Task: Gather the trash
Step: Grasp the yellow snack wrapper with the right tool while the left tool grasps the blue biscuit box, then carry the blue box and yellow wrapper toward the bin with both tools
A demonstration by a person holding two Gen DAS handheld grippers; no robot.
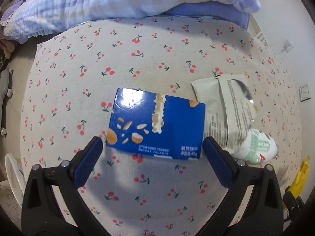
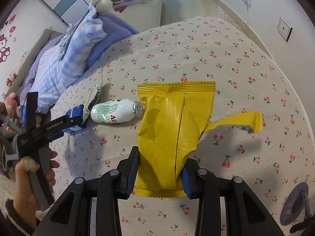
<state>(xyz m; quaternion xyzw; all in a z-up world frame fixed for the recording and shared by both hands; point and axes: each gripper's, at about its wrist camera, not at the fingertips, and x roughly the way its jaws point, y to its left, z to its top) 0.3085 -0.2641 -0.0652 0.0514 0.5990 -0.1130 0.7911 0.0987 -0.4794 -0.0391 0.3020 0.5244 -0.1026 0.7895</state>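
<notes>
A flattened blue snack box (image 1: pixel 157 125) lies on the cherry-print bed sheet (image 1: pixel 137 59). My left gripper (image 1: pixel 152 151) is open, its two blue pads just short of the box's near corners. A torn white wrapper (image 1: pixel 222 110) and a small white bottle (image 1: pixel 258 147) lie to the box's right. My right gripper (image 2: pixel 160 167) is shut on a torn yellow wrapper (image 2: pixel 173 129), held above the sheet. The right wrist view also shows the bottle (image 2: pixel 114 111), the blue box (image 2: pixel 75 122) and the left gripper (image 2: pixel 65 123).
A purple and blue checked quilt (image 1: pixel 118 2) is piled at the back of the bed; it also shows in the right wrist view (image 2: pixel 65 59). Plush toys (image 2: pixel 10 102) sit at the far left. A grey round object (image 2: pixel 297 206) lies at the lower right.
</notes>
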